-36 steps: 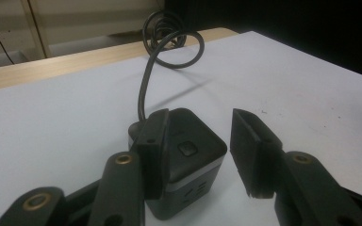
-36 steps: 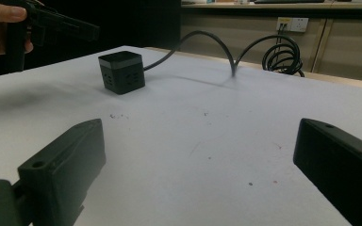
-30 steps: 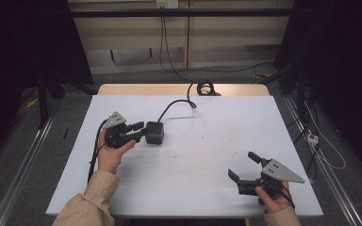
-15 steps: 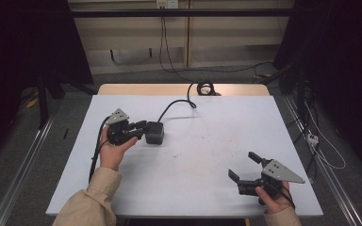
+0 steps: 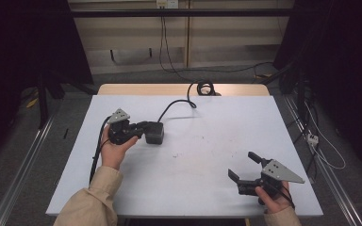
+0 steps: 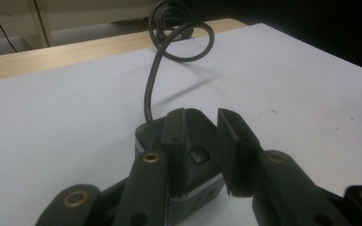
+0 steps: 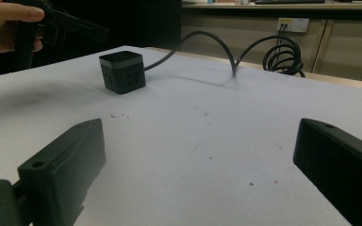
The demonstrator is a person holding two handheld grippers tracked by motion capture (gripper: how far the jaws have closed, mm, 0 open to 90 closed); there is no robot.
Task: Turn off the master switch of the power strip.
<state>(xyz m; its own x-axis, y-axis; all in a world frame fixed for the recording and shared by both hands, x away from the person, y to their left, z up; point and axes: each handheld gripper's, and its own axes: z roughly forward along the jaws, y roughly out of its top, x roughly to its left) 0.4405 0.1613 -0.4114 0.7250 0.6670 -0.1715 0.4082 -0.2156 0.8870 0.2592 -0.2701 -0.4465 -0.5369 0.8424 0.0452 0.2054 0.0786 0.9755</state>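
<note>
Two grippers: left gripper (image 5: pixel 139 130) sits right at the black cube socket (image 5: pixel 154 133), left-center of the white table (image 5: pixel 207 155), jaws slightly apart over its top, not clamped. Right gripper (image 5: pixel 245 170) wide open, well apart near-right. We judge left hand nearer.

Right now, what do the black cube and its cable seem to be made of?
The black cube looks like hard moulded plastic: matt dark sides with socket openings, and a smoother top that catches a grey sheen. Its cable seems rubber or soft plastic sheathed: it bends in smooth arcs and lies coiled at the far table edge. Neither can be confirmed by look alone.
</note>
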